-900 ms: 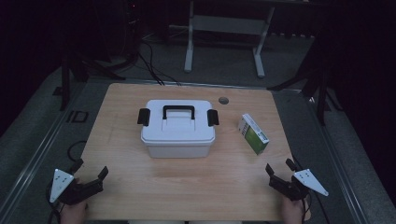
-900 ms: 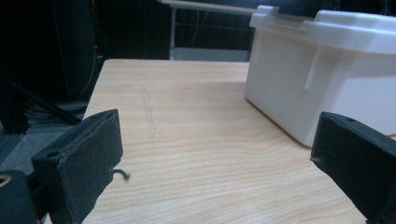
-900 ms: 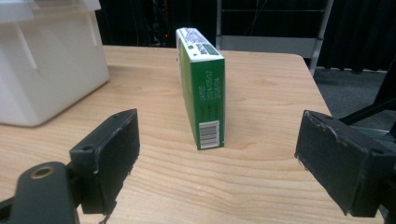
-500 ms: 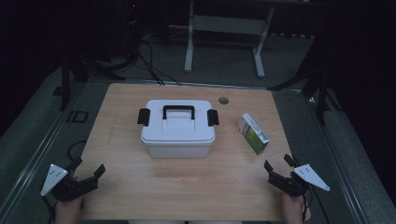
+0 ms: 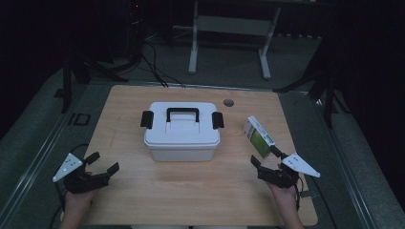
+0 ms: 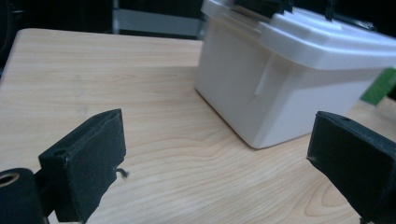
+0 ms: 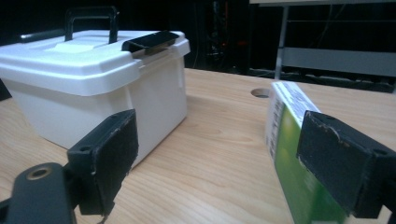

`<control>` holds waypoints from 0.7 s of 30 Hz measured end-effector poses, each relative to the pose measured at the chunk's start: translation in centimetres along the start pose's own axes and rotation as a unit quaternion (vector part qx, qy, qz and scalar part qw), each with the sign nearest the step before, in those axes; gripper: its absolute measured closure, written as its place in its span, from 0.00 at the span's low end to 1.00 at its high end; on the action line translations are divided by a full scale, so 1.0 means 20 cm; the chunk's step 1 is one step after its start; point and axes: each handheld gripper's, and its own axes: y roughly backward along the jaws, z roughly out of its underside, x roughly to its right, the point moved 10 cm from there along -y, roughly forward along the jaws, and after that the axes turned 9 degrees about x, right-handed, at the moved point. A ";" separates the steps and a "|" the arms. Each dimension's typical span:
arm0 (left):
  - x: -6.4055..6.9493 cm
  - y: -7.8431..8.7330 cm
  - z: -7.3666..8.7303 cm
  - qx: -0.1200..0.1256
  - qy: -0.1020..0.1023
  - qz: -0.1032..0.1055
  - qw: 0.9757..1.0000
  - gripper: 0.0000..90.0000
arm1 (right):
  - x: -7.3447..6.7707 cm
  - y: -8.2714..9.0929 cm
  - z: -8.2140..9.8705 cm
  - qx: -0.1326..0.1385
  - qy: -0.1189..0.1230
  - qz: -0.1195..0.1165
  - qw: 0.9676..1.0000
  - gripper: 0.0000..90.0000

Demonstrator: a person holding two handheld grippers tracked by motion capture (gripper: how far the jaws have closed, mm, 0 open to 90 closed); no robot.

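With jaws apart and empty, the right tool (image 5: 266, 159) nears the green-and-white carton (image 5: 258, 137) standing right of the white box (image 5: 182, 137) on the table (image 5: 200, 191); a glancing jaw could topple it.

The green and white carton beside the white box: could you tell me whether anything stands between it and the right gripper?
Nothing visible does. The right gripper, jaws open and empty, sits just short of the green and white carton, with bare table between them. The white box stands off to the carton's side, apart from it.
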 end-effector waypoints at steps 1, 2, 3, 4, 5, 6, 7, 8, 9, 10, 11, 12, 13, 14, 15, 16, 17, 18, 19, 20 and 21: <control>0.01 -0.02 0.00 -0.003 -0.004 0.003 1.000 0.05 | -0.02 -0.02 0.00 -0.001 0.002 -0.005 1.000 0.14; 0.02 -0.04 0.00 -0.006 -0.008 0.002 1.000 0.05 | -0.03 -0.04 -0.01 0.000 0.005 -0.009 1.000 0.14; 0.02 -0.04 0.00 -0.006 -0.008 0.002 1.000 0.05 | -0.04 -0.06 -0.02 0.001 0.007 -0.016 1.000 0.14; 0.04 -0.08 0.00 -0.012 -0.008 0.012 1.000 0.05 | -0.05 -0.08 -0.02 0.002 0.009 -0.021 1.000 0.14; 0.04 -0.08 0.00 -0.012 -0.008 0.012 1.000 0.05 | -0.05 -0.08 -0.02 0.002 0.009 -0.021 1.000 0.14; 0.04 -0.10 0.01 -0.016 -0.011 0.010 1.000 0.05 | -0.06 -0.10 -0.02 0.001 0.013 -0.023 1.000 0.15; 0.05 -0.12 0.01 -0.020 -0.013 0.014 1.000 0.05 | -0.07 -0.12 -0.02 -0.001 0.016 -0.026 1.000 0.15; 0.06 -0.16 0.01 -0.026 -0.012 0.017 0.999 0.05 | -0.08 -0.16 -0.02 -0.003 0.021 -0.032 0.999 0.15; 0.07 -0.18 0.02 -0.030 -0.011 0.024 0.999 0.05 | -0.09 -0.18 -0.02 -0.005 0.022 -0.034 0.999 0.15; 0.07 -0.20 0.02 -0.035 -0.014 0.024 0.999 0.05 | -0.10 -0.20 -0.02 -0.006 0.024 -0.038 0.999 0.15; 0.07 -0.20 0.02 -0.035 -0.014 0.024 0.999 0.05 | -0.11 -0.22 -0.01 -0.008 0.024 -0.038 0.999 0.15; 0.07 -0.23 0.01 -0.039 -0.017 0.030 0.999 0.05 | -0.12 -0.24 -0.01 -0.010 0.025 -0.042 0.999 0.17; 0.06 -0.25 0.01 -0.042 -0.022 0.025 0.999 0.07 | -0.12 -0.26 0.00 -0.011 0.023 -0.048 0.999 0.19; 0.06 -0.27 0.01 -0.046 -0.024 0.025 0.998 0.08 | -0.13 -0.28 0.00 -0.011 0.022 -0.050 0.998 0.21; 0.06 -0.29 0.02 -0.051 -0.027 0.026 0.998 0.09 | -0.13 -0.30 0.01 -0.011 0.021 -0.052 0.998 0.24; 0.05 -0.31 0.01 -0.050 -0.034 0.015 0.998 0.13 | -0.13 -0.32 0.01 -0.014 0.024 -0.051 0.998 0.25; 0.04 -0.32 0.01 -0.052 -0.036 0.016 0.998 0.17 | -0.13 -0.34 0.02 -0.018 0.028 -0.047 0.998 0.26; 0.04 -0.34 0.01 -0.054 -0.043 0.014 0.998 0.19 | -0.13 -0.36 0.03 -0.025 0.032 -0.046 0.998 0.30; 0.04 -0.34 0.01 -0.054 -0.043 0.014 0.998 0.24 | -0.13 -0.36 0.03 -0.025 0.032 -0.046 0.998 0.30; 0.03 -0.35 0.00 -0.053 -0.048 0.013 0.997 0.24 | -0.13 -0.38 0.04 -0.031 0.033 -0.045 0.998 0.33; 0.03 -0.37 0.01 -0.058 -0.048 0.019 0.997 0.30 | -0.13 -0.40 0.04 -0.035 0.033 -0.045 0.998 0.33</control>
